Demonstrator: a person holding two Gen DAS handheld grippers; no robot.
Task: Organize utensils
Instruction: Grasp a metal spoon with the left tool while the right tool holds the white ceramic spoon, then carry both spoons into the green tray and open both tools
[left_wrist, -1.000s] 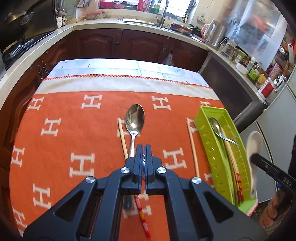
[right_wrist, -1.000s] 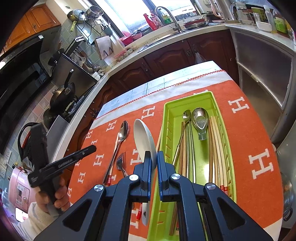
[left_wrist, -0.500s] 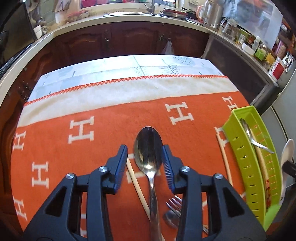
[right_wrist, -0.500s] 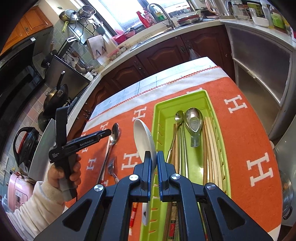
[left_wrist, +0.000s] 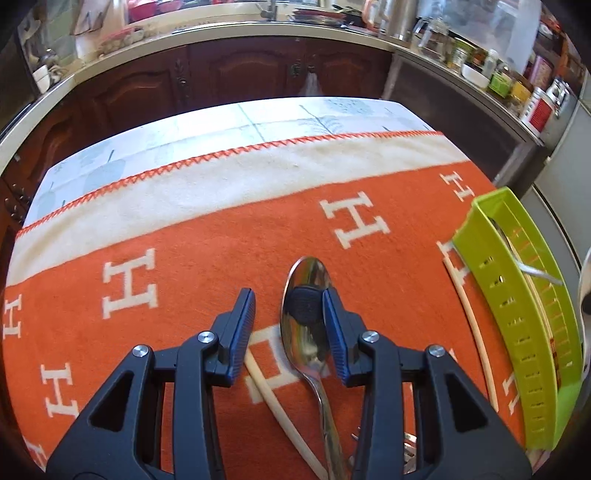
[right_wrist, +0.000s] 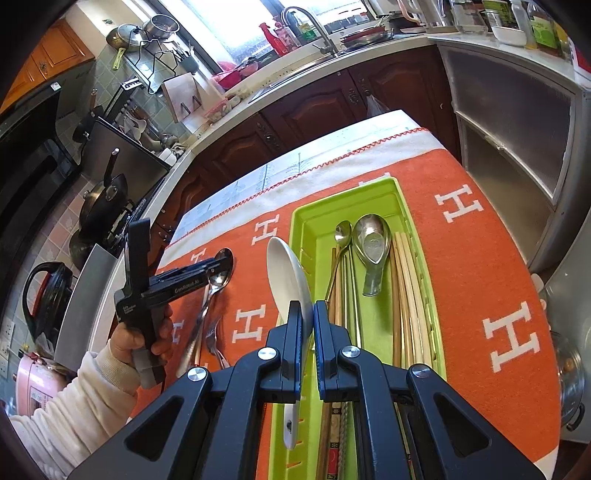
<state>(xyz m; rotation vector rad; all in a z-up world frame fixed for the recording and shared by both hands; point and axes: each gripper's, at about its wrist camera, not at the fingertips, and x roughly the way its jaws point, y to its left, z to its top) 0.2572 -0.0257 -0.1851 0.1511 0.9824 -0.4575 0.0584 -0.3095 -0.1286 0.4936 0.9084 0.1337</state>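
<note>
**Bright daylight, heavy fisheye bend**

You worked in strong daylight: the window (right_wrist: 236, 33) behind the sink was blown out to white in the right wrist view. Glare streaked the metal spoon (left_wrist: 308, 314), which mirrored a gripper pad. Both views curved hard at the edges with black corners, and the far counter (left_wrist: 258, 33) looked soft.

The steel spoon (left_wrist: 308, 325) handle and chopstick (left_wrist: 280, 410) run off the bottom edge; the fork (left_wrist: 406, 443) is mostly hidden behind the left gripper (left_wrist: 288, 325) arm
</note>
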